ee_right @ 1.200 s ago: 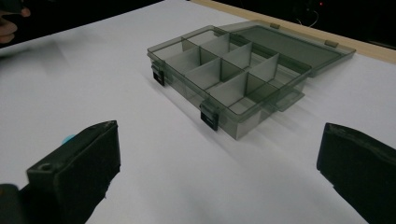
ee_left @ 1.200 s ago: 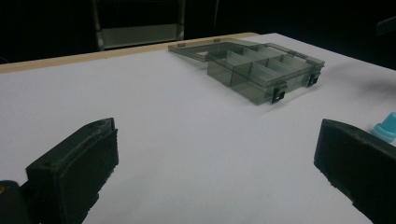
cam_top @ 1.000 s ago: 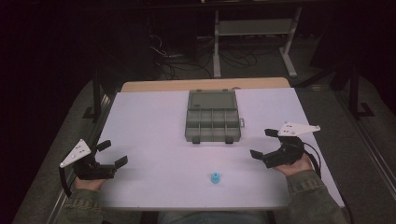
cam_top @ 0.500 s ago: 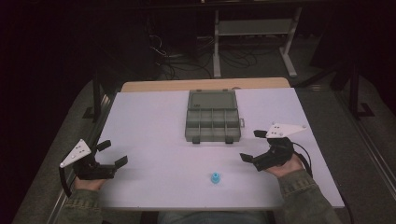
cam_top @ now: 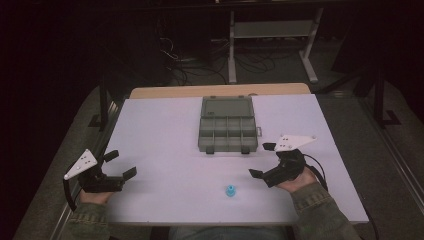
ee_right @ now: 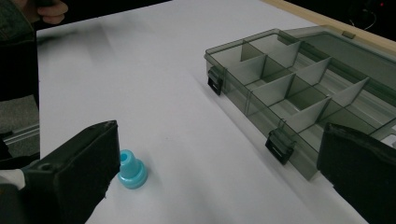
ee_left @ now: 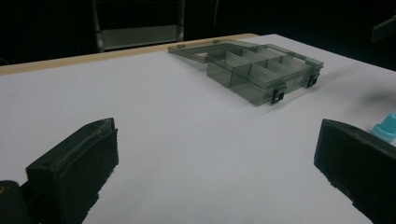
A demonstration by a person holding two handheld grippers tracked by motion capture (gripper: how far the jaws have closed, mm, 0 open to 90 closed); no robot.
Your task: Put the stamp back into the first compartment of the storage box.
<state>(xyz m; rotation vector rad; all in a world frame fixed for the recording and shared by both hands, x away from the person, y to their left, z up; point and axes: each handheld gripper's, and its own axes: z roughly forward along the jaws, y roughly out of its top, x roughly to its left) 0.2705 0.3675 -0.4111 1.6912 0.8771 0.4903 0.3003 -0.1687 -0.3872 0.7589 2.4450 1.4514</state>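
Note:
A small blue cap-shaped piece (cam_top: pixel 230 190) stands on the white table (cam_top: pixel 165 130) near its front edge. An open, smoky-grey compartment box (cam_top: pixel 227 126) lies at the table's middle back, its lid laid flat behind it. My right gripper (cam_top: pixel 261 160) is open, just right of the blue piece and in front of the box. In the right gripper view the blue piece (ee_right: pixel 130 170) sits by the left jaw of this gripper (ee_right: pixel 217 172), with the box (ee_right: pixel 299 88) beyond. My left gripper (cam_top: pixel 121 163) rests open at the front left, holding nothing (ee_left: pixel 215 172).
The left gripper view looks across bare table to the box (ee_left: pixel 261 70), with the blue piece (ee_left: pixel 386 127) behind its right jaw. A wooden strip (cam_top: pixel 220 91) edges the table's far side. Beyond it are a dark floor, cables and a metal stand (cam_top: pixel 272 30).
My right gripper has moved left and a little nearer the front edge, closing in on the blue piece. The left gripper, box and blue piece have stayed put.

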